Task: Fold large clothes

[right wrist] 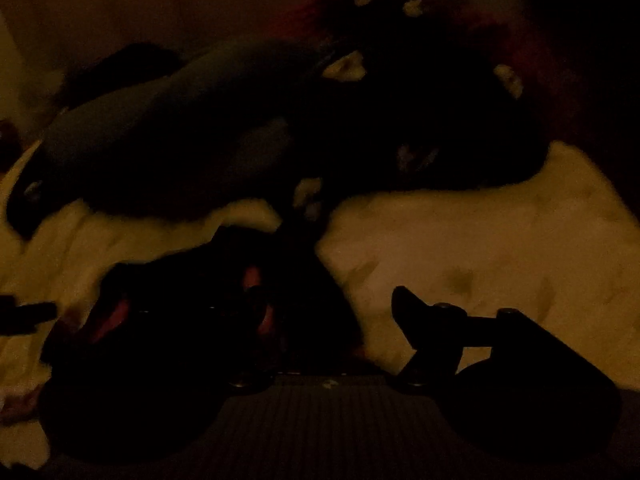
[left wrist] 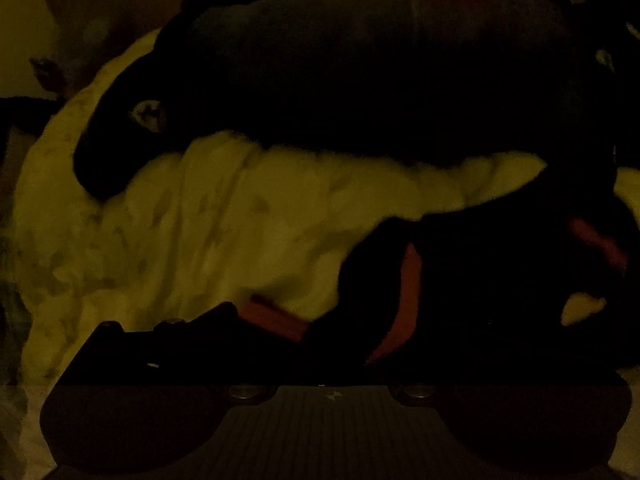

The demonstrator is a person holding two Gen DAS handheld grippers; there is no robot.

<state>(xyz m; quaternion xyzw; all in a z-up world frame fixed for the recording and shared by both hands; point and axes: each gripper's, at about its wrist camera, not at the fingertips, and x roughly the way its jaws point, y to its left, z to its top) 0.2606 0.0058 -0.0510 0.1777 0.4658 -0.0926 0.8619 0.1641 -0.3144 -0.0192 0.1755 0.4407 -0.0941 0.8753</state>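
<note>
The scene is very dark. A large dark garment (left wrist: 360, 80) lies across a pale bed sheet (left wrist: 200, 220); it also shows in the right wrist view (right wrist: 180, 132). A dark fold of it with red trim (left wrist: 408, 300) covers the right side of my left gripper (left wrist: 332, 320), whose left finger (left wrist: 216, 316) shows. In the right wrist view the dark cloth with reddish patches (right wrist: 256, 312) covers the left finger of my right gripper (right wrist: 320, 312); its right finger (right wrist: 412, 312) stands bare. Whether either pair of jaws pinches cloth is hidden.
The pale sheet (right wrist: 460, 240) spreads to the right in the right wrist view. A dark patterned heap with light spots (right wrist: 420, 80) lies behind the garment. A dim wall (right wrist: 160, 0) rises at the back.
</note>
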